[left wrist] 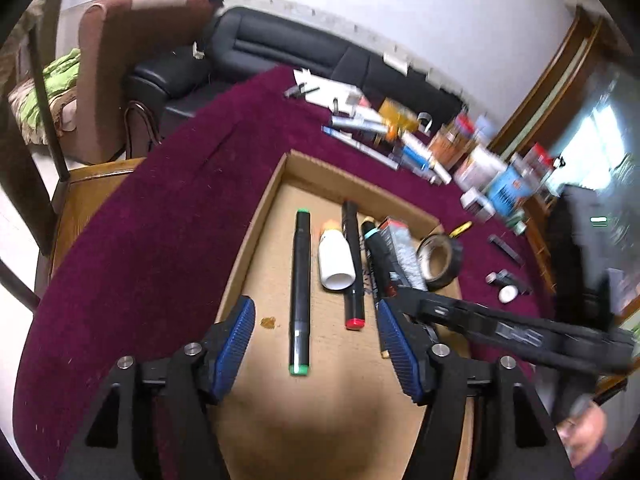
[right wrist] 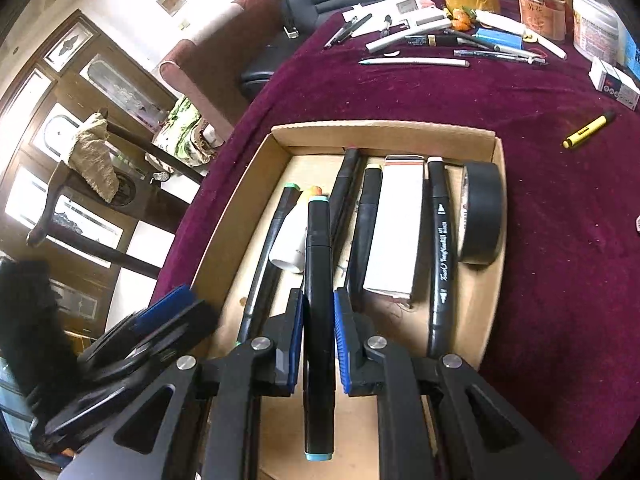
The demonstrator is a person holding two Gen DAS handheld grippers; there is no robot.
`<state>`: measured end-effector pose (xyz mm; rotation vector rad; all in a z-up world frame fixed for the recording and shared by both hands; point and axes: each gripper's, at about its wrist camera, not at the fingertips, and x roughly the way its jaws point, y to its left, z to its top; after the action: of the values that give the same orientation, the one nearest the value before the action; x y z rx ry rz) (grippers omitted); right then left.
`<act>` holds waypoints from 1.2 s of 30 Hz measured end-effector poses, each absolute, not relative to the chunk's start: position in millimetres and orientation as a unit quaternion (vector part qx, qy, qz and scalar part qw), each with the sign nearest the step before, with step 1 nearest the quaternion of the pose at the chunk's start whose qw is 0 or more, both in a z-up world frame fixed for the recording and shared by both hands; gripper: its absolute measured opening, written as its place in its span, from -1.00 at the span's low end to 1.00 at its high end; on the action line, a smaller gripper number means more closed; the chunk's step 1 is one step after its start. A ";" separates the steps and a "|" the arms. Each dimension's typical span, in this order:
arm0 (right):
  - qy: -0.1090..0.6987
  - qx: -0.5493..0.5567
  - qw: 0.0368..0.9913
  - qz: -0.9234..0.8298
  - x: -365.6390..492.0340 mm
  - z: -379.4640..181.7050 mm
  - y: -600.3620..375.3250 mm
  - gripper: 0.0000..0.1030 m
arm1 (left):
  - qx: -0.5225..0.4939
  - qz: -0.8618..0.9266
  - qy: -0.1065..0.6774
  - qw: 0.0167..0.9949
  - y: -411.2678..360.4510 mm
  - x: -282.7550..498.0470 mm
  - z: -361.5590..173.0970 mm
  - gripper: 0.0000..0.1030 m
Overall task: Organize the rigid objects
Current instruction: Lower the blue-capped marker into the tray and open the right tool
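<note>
Box contents: the cardboard box point(right wrist: 384, 130) already holds a green-capped marker point(left wrist: 300, 292), a white bottle point(left wrist: 336, 260), a red-capped marker point(left wrist: 353, 272), two more black markers, a white carton point(right wrist: 394, 228) and a black tape roll point(right wrist: 482, 212), lying roughly parallel.
Left tongs point(left wrist: 316, 344): jaws stand wide apart over the near end of the box, gripping nothing; the green-capped marker lies on the box floor between them.
Right tongs point(right wrist: 318, 344): closed on a teal-capped marker point(right wrist: 318, 280), held above the box, near its middle row.
Left to do: a yellow marker point(right wrist: 588, 130) lies right of the box on the worktop point(right wrist: 560, 240); pens and tubes are scattered beyond the box's far wall.
Progress: judged roughly halfway.
</note>
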<state>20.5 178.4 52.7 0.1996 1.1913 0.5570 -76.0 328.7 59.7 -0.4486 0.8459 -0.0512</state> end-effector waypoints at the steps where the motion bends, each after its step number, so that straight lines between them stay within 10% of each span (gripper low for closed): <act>1: 0.555 0.095 0.786 0.255 22.7 50.5 180.1 -0.72 | -0.224 -0.025 0.401 0.888 331.9 -81.4 61.0 0.41; 36: 0.575 0.144 0.761 0.264 32.8 31.9 259.0 -0.61 | -0.314 0.007 0.371 0.874 376.6 -156.5 46.2 0.51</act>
<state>32.8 259.0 31.9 0.3133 1.2519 0.5756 -156.5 376.6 46.2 -0.6550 0.7758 0.0138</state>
